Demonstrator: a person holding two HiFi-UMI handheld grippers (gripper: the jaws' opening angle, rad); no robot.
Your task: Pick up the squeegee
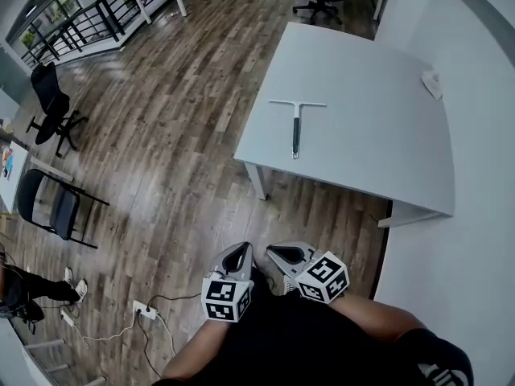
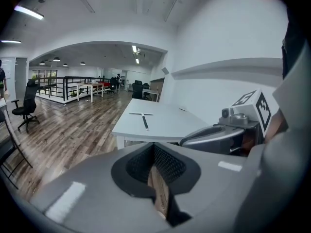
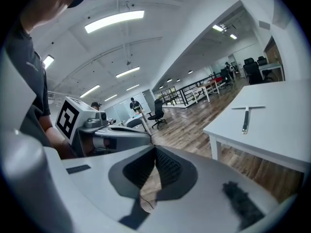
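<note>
Both grippers are sitting low against the person's body, over the wooden floor (image 1: 161, 135) and well short of the tabletop (image 1: 378, 127). Left gripper (image 1: 240, 252) and right gripper (image 1: 277, 254) are each showing jaws pressed together, gripping nothing. Squeegee (image 1: 296, 125) is lying flat near the tabletop's left edge, toward the near corner, blade end farther away, handle pointing at the near edge, untouched.

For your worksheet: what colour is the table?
The table is white, clearest in the head view.

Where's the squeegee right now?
In the head view, the squeegee lies flat on the white table, near its left edge, handle pointing toward the near edge.
</note>
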